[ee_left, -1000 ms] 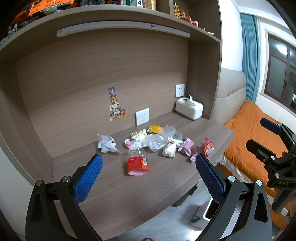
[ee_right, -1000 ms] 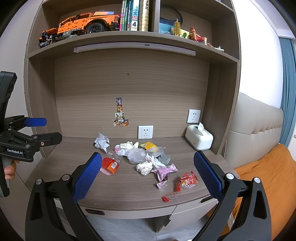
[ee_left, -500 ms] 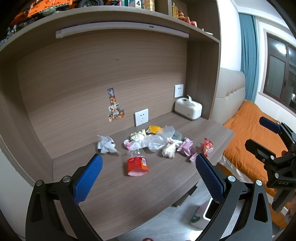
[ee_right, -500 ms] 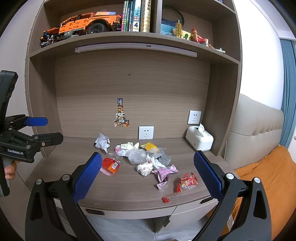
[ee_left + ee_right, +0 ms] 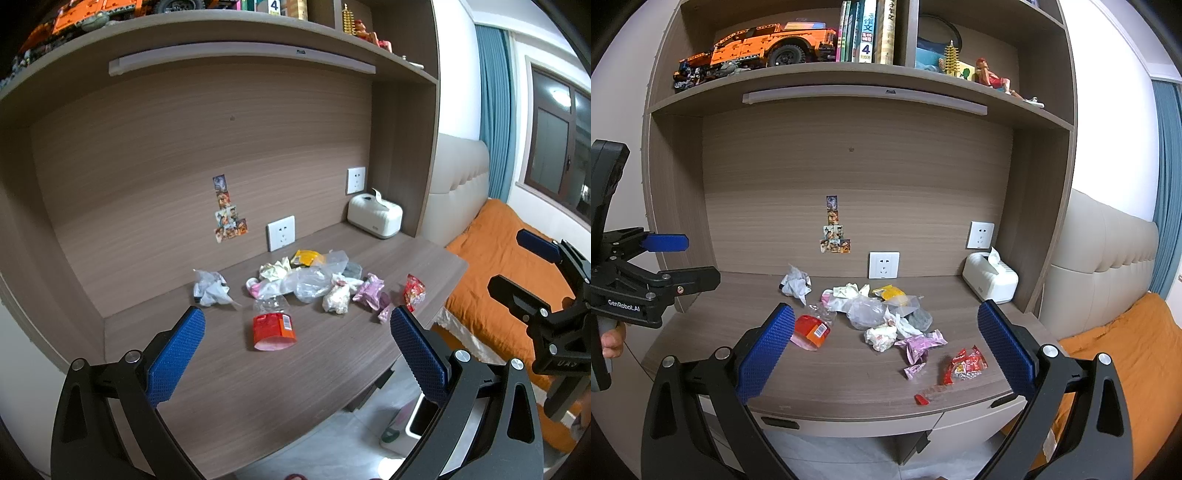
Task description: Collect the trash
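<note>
Nothing collected yet: my left tongs (image 5: 295, 350) and right tongs (image 5: 886, 347) both gape empty; wrappers (image 5: 882, 317) cover the bench (image 5: 849, 384).

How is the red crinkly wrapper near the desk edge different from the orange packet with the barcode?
The red wrapper is crumpled and twisted; the orange packet looks smoother and flatter. The red wrapper lies at the right end of the trash pile, the orange packet at the left. The packet shows a white barcode label; the wrapper shows none. Both lie on the desk, untouched.

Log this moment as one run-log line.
left gripper: open, empty | right gripper: open, empty | trash: all on desk | phase: approach
</note>
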The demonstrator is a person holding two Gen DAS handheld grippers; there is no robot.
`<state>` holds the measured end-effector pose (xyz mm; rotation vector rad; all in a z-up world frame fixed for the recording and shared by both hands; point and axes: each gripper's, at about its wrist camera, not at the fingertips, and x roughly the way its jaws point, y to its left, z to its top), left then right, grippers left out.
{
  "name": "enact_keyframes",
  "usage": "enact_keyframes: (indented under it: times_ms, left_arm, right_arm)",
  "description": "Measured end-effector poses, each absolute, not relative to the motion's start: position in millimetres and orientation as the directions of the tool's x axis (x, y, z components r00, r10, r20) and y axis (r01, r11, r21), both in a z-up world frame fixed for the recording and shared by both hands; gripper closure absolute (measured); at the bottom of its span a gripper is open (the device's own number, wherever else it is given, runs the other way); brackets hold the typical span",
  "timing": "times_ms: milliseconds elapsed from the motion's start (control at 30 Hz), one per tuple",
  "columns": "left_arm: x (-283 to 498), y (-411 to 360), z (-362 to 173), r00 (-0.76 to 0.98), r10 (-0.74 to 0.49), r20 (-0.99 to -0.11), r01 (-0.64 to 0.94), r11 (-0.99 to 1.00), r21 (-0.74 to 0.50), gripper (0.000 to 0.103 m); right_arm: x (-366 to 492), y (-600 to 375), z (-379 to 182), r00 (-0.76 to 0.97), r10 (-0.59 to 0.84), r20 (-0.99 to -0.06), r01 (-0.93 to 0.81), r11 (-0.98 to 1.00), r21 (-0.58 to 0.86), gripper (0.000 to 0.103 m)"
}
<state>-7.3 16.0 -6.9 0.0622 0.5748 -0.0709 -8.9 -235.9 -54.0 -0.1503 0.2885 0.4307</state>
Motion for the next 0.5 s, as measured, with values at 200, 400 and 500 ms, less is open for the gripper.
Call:
enact_keyframes:
  times_ms: [200,400,500]
  left_arm:
    - [-6.7,16.1,-8.2,0.835,-0.050,-0.548,0.084,0.996,0.037,0.005]
    - [-4.2,15.3,-9.5,0.834,-0.050,-0.550,0.085,0.996,0.039,0.005]
    - [-3.0,15.9,-12.3,0.834,-0.037,-0.550,0.078,0.996,0.050,0.005]
  right_arm:
    - [-7.0,-235.7,-53.9,0.868,0.388,-0.310,-0.431,0.899,-0.079,0.004]
    - [-1.8,-234.5,-56.1,0.864,0.386,-0.322,-0.430,0.900,-0.074,0.004]
    - [1.9,-232.0,-58.7,0.863,0.384,-0.327,-0.428,0.901,-0.073,0.004]
